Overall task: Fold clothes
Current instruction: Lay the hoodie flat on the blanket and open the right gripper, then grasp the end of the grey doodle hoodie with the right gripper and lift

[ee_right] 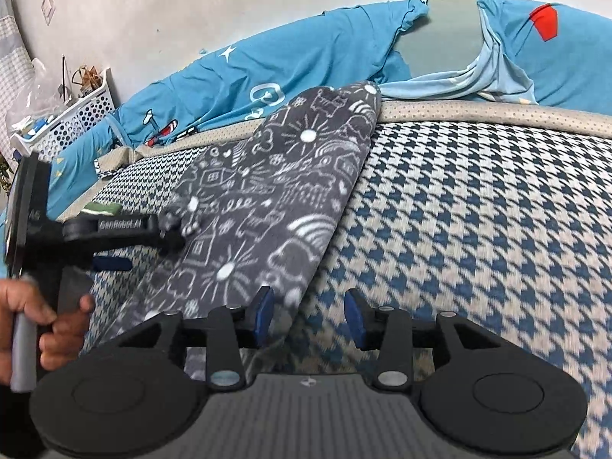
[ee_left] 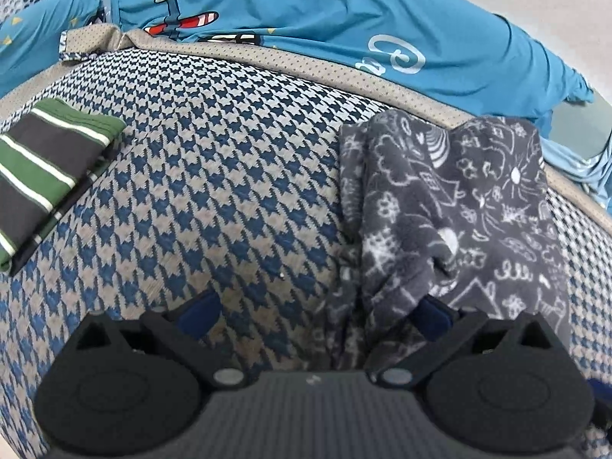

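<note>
Standing released, the right gripper point(ee_right: 308, 315) and left gripper point(ee_left: 317, 315) are risking the grey garment point(ee_right: 267, 199) slumping unfolded.

— Where is my left wrist view sitting?

— Low and close over the houndstooth bed cover point(ee_left: 214, 176), I'd say, tilted steeply down, facing the blue bedding point(ee_left: 306, 19) along the wall.

— And my right wrist view?

— Also close to the cover, but it looks out flatter, so I get more wall and a white basket point(ee_right: 72, 114) far left.

— What do both views share?

— The grey doodle-print cloth point(ee_left: 451, 206), the cover and the blue bedding. My right view also catches the left gripper point(ee_right: 153, 241) from the side, at its left edge.
</note>
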A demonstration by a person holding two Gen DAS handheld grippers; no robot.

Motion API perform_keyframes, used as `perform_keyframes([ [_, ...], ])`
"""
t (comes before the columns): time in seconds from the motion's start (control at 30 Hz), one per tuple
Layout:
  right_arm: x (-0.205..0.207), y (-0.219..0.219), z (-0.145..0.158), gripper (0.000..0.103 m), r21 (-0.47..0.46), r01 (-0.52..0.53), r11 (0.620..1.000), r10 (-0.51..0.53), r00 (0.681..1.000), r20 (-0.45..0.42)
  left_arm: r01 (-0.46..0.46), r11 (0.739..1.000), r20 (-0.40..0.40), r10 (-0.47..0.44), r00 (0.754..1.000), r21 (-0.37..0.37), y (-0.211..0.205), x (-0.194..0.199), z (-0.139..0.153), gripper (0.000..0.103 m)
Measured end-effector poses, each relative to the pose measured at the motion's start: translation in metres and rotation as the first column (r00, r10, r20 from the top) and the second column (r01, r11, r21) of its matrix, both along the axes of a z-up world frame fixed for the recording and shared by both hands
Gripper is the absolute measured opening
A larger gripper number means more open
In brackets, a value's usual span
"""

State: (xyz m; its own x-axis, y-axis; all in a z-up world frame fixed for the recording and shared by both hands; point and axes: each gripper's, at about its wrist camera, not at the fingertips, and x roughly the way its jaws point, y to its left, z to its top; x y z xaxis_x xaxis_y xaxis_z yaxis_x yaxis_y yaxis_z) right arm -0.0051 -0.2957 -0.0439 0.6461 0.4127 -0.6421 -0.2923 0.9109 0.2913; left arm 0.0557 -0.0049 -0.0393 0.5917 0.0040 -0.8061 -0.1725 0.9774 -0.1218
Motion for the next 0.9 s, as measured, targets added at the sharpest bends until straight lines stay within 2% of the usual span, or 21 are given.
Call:
perform_keyframes([
  [0.1,0.016,-0.002,-0.001,0.041,0.017,0.002,1.000,-0.002,1.000,0.002,0.007,1.000,-0.003,-0.007,1.000,0.026,-0.002,0.001,-0.002,0.103],
  [0.27,0.041,-0.010,-0.004,0.044,0.075,0.025,0.997,-0.024,1.000,-0.006,-0.006,1.000,-0.025,0.006,1.000,-0.006,0.003,0.004,-0.011,0.103],
  [0.53,0.075,-0.016,-0.013,0.050,0.152,0.055,0.987,-0.051,0.998,-0.028,0.004,1.000,-0.019,-0.004,1.000,0.001,0.005,0.005,-0.014,0.103],
  [0.7,0.092,-0.021,-0.017,0.060,0.222,0.071,0.973,-0.065,0.997,-0.037,0.014,1.000,-0.010,-0.014,1.000,0.001,0.006,0.002,-0.015,0.103],
  [0.9,0.120,-0.023,-0.027,0.063,0.292,0.128,0.948,-0.115,0.991,-0.062,0.011,1.000,-0.012,-0.011,1.000,-0.005,0.007,0.003,-0.016,0.103],
])
